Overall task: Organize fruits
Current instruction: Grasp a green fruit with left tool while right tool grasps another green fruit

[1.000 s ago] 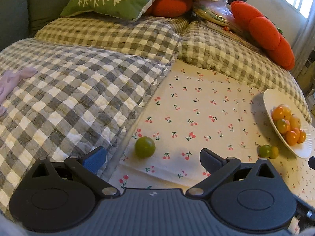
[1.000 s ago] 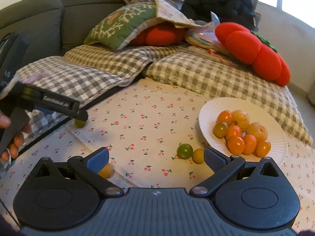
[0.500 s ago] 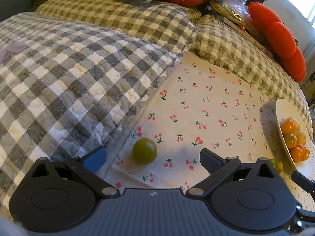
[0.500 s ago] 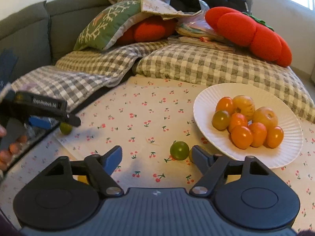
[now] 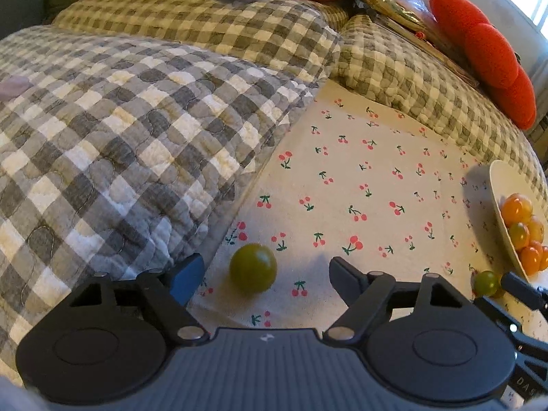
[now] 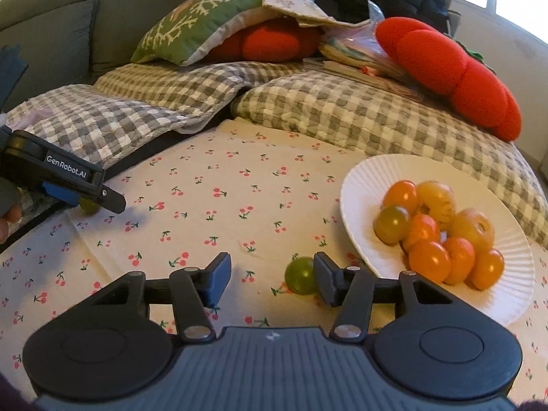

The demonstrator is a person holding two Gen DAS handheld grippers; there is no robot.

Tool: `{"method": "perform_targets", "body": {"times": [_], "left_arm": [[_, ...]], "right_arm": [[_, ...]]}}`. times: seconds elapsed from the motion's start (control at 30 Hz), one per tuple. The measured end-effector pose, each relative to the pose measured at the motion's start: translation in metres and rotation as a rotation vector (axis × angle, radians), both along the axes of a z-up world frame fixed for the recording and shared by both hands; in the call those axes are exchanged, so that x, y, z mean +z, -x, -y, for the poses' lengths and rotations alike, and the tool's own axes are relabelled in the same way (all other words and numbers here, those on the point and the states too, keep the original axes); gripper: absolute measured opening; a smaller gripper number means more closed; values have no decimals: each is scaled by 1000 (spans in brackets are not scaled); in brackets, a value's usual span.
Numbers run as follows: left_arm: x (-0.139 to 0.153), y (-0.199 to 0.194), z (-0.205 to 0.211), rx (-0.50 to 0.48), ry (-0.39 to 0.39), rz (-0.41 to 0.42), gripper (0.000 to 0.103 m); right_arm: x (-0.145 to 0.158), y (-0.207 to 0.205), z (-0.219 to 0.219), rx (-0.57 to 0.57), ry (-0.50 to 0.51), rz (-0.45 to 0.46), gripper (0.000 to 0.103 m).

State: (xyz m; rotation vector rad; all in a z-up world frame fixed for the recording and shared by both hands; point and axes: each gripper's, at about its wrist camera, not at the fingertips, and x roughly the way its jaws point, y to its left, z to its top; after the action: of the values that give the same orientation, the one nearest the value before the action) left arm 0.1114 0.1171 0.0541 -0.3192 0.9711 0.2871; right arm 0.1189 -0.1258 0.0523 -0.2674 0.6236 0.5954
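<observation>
A green tomato point(image 5: 252, 272) lies on the cherry-print cloth point(image 5: 376, 178) between the fingers of my left gripper point(image 5: 263, 279). Its jaws are closing, with gaps still on both sides of the fruit. A second green tomato point(image 6: 300, 275) sits by the plate, between the fingers of my right gripper point(image 6: 270, 281). Those jaws are closing too: the right finger point(image 6: 323, 282) is against the fruit and the blue left pad point(image 6: 217, 279) is clear of it. The white paper plate point(image 6: 370, 178) holds several orange and yellow tomatoes point(image 6: 430, 260). In the right wrist view the left gripper point(image 6: 102, 202) hovers over its tomato point(image 6: 89, 207).
Checked quilted cushions point(image 5: 120, 130) rise at the left and back edges of the cloth. Red tomato-shaped pillows point(image 6: 452, 72) and a green pillow point(image 6: 202, 24) lie behind. A hand point(image 6: 7, 215) holds the left gripper at the far left.
Both grippers have sunk and moved forward onto their green tomatoes. Both pairs of jaws have narrowed, the right pair far more than the left.
</observation>
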Motion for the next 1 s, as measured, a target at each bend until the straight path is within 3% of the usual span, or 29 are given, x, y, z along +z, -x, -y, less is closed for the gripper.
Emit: {"method": "perform_targets", "body": {"times": [0.4, 0.53, 0.67, 0.77, 1.0], "left_arm": [[-1, -7, 6, -49, -75, -1, 55], [-1, -10, 7, -51, -95, -4, 43], [2, -7, 0, -30, -60, 6, 25], [2, -6, -9, -10, -22, 13, 23], [1, -5, -12, 3, -6, 16, 23]], "right_arm": [[-7, -9, -8, -22, 73, 52, 46], [-12, -12, -10, -32, 111, 50, 44], [-14, -13, -10, -33, 119, 33, 32], [-15, -12, -11, -33, 130, 36, 25], [-14, -12, -9, -47, 130, 42, 24]]}}
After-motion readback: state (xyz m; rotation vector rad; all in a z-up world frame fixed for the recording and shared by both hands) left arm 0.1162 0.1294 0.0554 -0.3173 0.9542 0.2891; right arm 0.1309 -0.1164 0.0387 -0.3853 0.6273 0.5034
